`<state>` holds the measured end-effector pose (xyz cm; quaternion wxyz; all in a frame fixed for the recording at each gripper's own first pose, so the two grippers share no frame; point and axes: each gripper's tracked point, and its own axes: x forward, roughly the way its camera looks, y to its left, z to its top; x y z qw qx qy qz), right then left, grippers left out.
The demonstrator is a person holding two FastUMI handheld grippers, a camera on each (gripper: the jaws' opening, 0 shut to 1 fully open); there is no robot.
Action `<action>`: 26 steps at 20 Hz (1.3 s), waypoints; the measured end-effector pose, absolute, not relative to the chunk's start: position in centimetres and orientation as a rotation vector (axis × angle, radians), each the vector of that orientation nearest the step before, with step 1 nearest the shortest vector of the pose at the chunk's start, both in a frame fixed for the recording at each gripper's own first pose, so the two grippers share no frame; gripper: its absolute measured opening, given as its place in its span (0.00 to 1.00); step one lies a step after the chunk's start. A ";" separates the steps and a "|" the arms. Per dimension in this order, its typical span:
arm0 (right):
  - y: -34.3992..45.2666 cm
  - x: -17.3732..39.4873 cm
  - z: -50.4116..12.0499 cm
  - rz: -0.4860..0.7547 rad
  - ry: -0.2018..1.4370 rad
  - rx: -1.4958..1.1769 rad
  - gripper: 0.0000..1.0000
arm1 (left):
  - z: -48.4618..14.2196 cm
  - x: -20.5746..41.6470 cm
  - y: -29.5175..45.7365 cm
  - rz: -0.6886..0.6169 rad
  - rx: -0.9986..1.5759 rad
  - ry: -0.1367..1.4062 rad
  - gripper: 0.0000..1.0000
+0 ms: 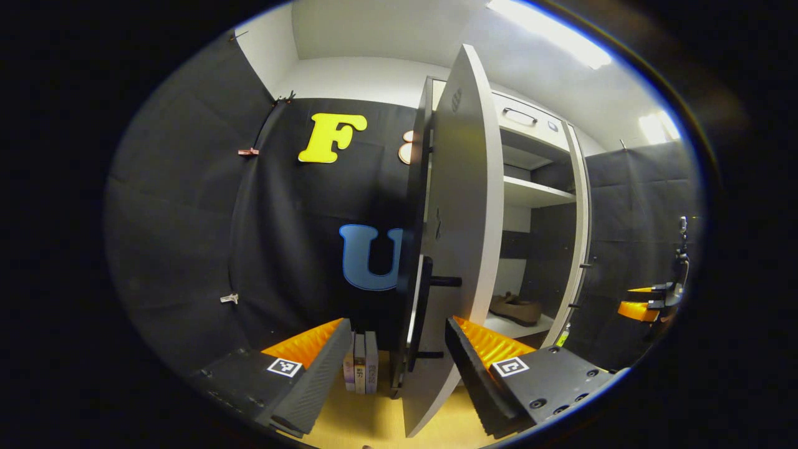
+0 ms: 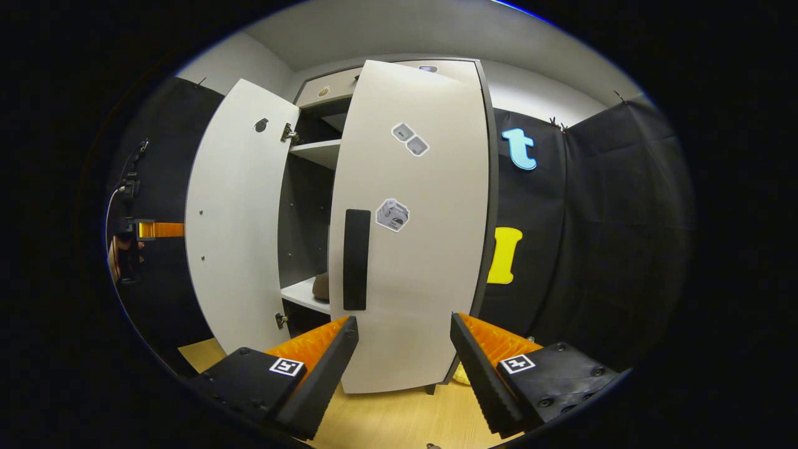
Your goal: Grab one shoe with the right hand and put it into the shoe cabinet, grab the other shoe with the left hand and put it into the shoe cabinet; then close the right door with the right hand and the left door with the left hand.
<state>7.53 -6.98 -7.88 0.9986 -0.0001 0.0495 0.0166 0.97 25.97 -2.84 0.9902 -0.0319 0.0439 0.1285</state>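
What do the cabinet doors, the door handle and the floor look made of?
Doors: likely laminated board, matte white, dark edge. Handle: matte black bar, plastic or coated metal, cannot tell which. Floor: pale wood-look, faint grain, wood or laminate.

left gripper view: low, close to the edge-on white left cabinet door point(image 1: 458, 237), facing past it into the tall white shoe cabinet point(image 1: 536, 193) | right gripper view: low, near, facing the white right door point(image 2: 411, 237) front-on | shared: cabinet interior, pale wooden floor point(image 2: 386, 411), probably the same brown shoe point(image 1: 516, 308)
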 end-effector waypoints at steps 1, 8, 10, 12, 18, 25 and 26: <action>-7.2 7.3 -8.0 0.031 0.103 -0.002 0.98 | -2.6 1.0 26.0 0.259 -0.057 0.088 0.95; -7.9 7.9 -9.0 0.050 0.118 0.011 0.98 | -2.5 1.4 24.4 0.284 0.000 0.107 0.94; -7.5 8.3 -9.2 0.072 0.116 0.021 0.98 | -2.7 1.6 23.2 0.269 0.014 0.120 0.94; -7.5 8.7 -9.4 0.088 0.113 0.028 0.98 | -3.0 2.4 21.6 0.232 -0.020 0.119 0.93; -8.8 9.4 -10.0 0.093 0.122 0.037 0.98 | -3.2 5.3 16.9 0.161 -0.015 0.105 0.94; -11.6 9.4 -9.9 0.067 0.123 0.046 0.98 | -3.6 9.3 13.3 0.081 -0.060 0.087 0.97; -11.9 9.3 -9.9 0.065 0.121 0.046 0.98 | -3.7 9.9 12.4 0.061 -0.063 0.085 0.89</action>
